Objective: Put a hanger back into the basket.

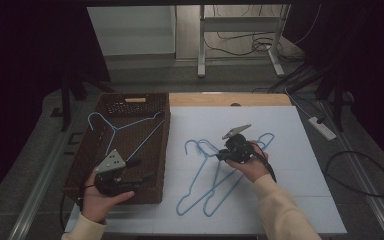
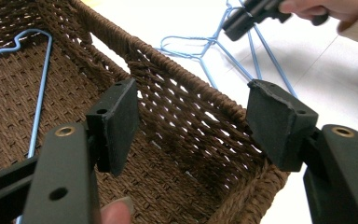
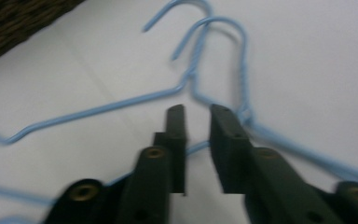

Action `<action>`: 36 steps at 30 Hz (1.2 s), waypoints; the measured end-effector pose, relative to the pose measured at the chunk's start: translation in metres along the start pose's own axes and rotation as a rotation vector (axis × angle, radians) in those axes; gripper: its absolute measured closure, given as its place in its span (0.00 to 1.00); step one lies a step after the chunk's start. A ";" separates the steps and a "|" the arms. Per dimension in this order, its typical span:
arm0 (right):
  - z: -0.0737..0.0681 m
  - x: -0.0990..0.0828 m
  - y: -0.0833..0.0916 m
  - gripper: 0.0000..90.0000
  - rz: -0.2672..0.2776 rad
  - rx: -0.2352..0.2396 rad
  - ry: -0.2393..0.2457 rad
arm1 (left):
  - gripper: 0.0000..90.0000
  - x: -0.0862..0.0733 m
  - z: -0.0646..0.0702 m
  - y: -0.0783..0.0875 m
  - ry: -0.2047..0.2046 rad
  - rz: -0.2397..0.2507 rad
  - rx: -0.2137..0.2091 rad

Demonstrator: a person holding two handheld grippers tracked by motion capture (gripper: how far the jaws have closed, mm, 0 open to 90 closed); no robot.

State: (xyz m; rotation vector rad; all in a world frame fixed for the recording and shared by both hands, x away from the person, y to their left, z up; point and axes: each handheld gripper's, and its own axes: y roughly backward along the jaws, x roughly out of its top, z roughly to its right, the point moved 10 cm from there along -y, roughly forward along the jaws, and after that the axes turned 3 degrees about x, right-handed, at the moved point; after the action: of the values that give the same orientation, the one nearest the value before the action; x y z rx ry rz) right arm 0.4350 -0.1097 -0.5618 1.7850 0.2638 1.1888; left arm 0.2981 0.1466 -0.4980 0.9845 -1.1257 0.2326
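Nearest the lens in the high view: two cream sleeves and two hands, coming in from the bottom edge.

Left hand [image 1: 97, 200]: wrapped around the left gripper [image 1: 141, 170], low over the near end of the brown woven basket [image 1: 167, 145]. Jaws wide apart, nothing between them. Seen in the left gripper view with one pad inside the basket and the other over its near corner rim, clear of the weave.

Inside the basket: one blue wire hanger [image 1: 125, 125], flat on the woven floor toward the far end, hook at the far left. Well apart from the left gripper.

Right hand [image 1: 252, 167]: over the white foam board [image 1: 300, 170], holding the right gripper [image 1: 221, 154] with its tips pointed left, down at the heap of blue wire hangers [image 1: 220, 185]. Hangers overlapped and crossing on the board, just right of the basket, hooks toward the far side.

Right gripper view: jaws drawn close with a narrow gap left, not fully together. Tips just below the twisted necks of two hangers. Short stretch of blue wire visible across the gap lower down; contact with the pads cannot be told, blurred.

Beyond the board: strip of wooden tabletop [image 1: 260, 100] at the far edge, white power strip [image 1: 322, 127] on the floor to the right.
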 end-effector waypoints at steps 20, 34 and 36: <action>0.037 0.019 -0.050 0.69 -0.151 -0.071 -0.012 | 0.38 0.000 -0.003 0.001 -0.005 0.006 0.003; 0.028 0.020 -0.031 0.95 -0.125 -0.069 -0.073 | 0.38 -0.001 -0.003 0.001 -0.006 0.003 0.005; 0.028 0.021 -0.029 0.95 -0.115 -0.069 -0.076 | 0.38 0.000 -0.003 0.001 -0.006 0.003 0.005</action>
State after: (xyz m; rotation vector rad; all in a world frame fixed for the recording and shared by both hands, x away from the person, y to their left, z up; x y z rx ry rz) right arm 0.4763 -0.0978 -0.5742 1.7276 0.2744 1.0354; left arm 0.2992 0.1494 -0.4982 0.9886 -1.1327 0.2350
